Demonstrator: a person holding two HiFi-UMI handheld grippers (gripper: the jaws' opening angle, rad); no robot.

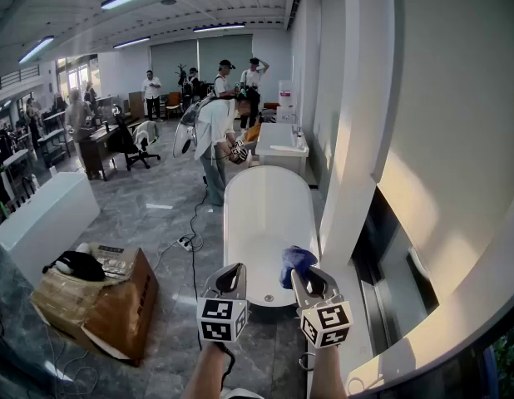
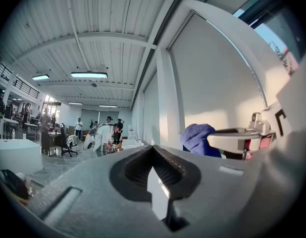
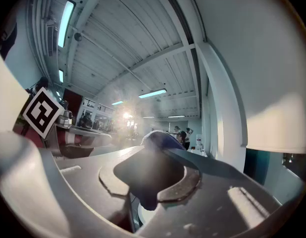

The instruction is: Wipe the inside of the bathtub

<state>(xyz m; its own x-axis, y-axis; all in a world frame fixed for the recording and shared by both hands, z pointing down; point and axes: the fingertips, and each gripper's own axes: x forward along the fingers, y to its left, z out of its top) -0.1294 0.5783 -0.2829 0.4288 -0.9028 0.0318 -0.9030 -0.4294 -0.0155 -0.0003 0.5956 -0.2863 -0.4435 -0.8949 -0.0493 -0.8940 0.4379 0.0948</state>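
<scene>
A white oval bathtub (image 1: pixel 268 223) stands lengthwise in front of me against the right-hand wall. My right gripper (image 1: pixel 300 274) is shut on a blue cloth (image 1: pixel 296 260) and is held above the tub's near end. In the right gripper view the blue cloth (image 3: pixel 159 140) bulges out past the jaw tips of the right gripper (image 3: pixel 158 147) and hangs below them. My left gripper (image 1: pixel 233 278) hovers beside it over the tub's near left rim. In its own view the left gripper (image 2: pixel 153 148) has its jaws together with nothing held. That view also catches the blue cloth (image 2: pixel 199 139) to the right.
A cardboard box (image 1: pixel 103 302) with dark items on top sits on the floor to the left, near a white block (image 1: pixel 42 221). A cable (image 1: pixel 192 260) runs along the floor beside the tub. A person (image 1: pixel 214 144) bends over beyond the tub's far end. A white pillar (image 1: pixel 357 140) rises on the right.
</scene>
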